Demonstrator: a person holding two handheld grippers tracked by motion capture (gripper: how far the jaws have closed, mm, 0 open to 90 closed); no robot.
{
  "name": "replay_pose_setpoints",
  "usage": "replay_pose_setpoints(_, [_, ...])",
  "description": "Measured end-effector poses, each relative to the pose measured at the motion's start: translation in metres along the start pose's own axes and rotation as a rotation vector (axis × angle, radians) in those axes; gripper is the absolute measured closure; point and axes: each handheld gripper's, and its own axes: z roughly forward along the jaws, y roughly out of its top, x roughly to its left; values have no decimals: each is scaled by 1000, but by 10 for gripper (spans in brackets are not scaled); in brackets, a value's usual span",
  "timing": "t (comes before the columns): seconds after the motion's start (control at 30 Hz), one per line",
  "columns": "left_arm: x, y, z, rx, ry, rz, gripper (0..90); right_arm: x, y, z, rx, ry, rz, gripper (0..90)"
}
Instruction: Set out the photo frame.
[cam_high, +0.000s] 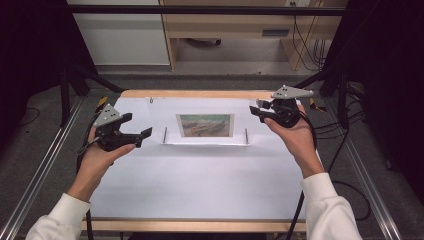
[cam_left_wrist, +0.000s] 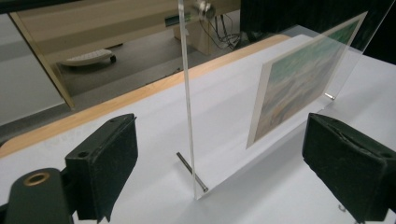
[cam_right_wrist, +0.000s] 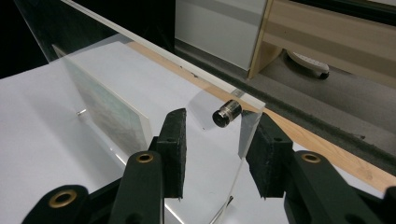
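Forearms in white sleeves enter low in the high view, each hand carrying a two-jaw tool over a white table (cam_high: 200, 185)

Item: clear acrylic photo frame (cam_high: 205, 127), upright at the table's far middle, standing on thin metal pins (cam_left_wrist: 191, 171); a landscape print (cam_high: 205, 125) is sandwiched within

Left gripper (cam_high: 131, 134): jaws spread wide, holding nothing, just off the frame's left edge. Its own view looks along the panel's end, which rises between the pads without touching either

Right gripper (cam_high: 260, 113): at the frame's upper right corner. Its view sets the pads either side of the clear corner and its metal standoff bolt (cam_right_wrist: 227, 113), gaps visible on both sides, so partly open and not clamped

Handling, judged: stiff, light, smooth and slippery; likely to tip on narrow feet, and it scratches or chips readily. Best taken across the panel thickness near the bare margins, clear of the print

View differences: the high view gives the overall layout and both hands; the left gripper view reveals panel thickness and the foot pin; the right gripper view reveals the corner bolt
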Motion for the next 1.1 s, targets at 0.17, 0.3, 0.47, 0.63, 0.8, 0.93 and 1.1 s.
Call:
replay_pose_setpoints(0.17, [1,-11,3,14,2,-15,104,-3,1,3,-4,0,16,609])
replay_pose_setpoints(0.3, [2,-19,5,21,4,-24,104,-5,1,5,-6,-1,25,608])
replay_pose_setpoints(0.47, [2,-28,7,34,12,-17,104,-7,2,7,-7,-2,35,607])
replay_pose_setpoints(0.63, [5,-34,8,25,32,-26,100,-8,2,9,-10,-5,42,606])
replay_pose_setpoints(0.8, [8,-43,10,44,46,-27,100,-10,3,12,-14,-10,50,604])
replay_pose_setpoints(0.93, [7,-50,12,55,44,-26,100,-12,5,15,-6,-14,55,602])
replay_pose_setpoints(1.1, [4,-58,15,75,43,-19,100,-15,6,19,-10,-17,72,601])
